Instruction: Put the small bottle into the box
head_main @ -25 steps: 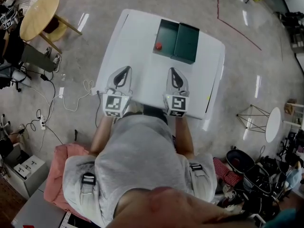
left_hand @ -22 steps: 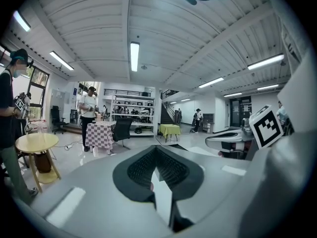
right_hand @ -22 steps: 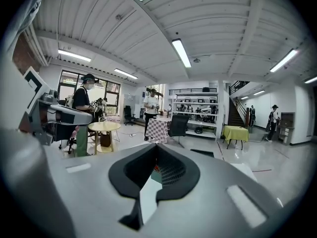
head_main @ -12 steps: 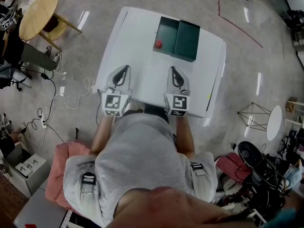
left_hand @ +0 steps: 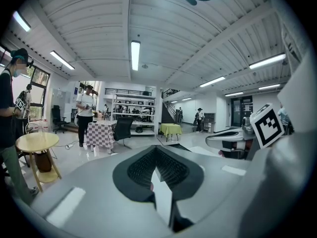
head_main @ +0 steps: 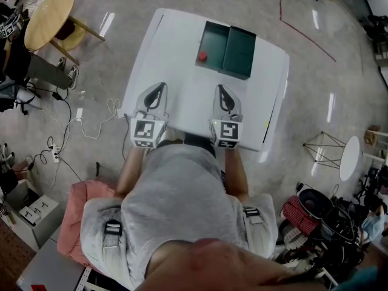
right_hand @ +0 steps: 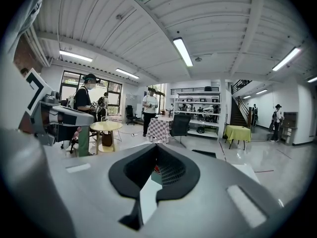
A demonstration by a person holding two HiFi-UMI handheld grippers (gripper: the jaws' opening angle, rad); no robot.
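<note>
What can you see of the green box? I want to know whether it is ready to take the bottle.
The green box is dark green and rectangular, and rests on the far part of the white table. It shows two halves side by side. The left half is an open tray with its floor in view. The right half is a flat closed-looking slab, perhaps the lid laid beside it. A small red thing sits at the tray's near left corner, seemingly inside.

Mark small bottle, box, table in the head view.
small bottle [head_main: 202, 57], head view, red top.
box [head_main: 240, 53], head view, flat right half.
table [head_main: 170, 53], head view, bare top left of box.
</note>
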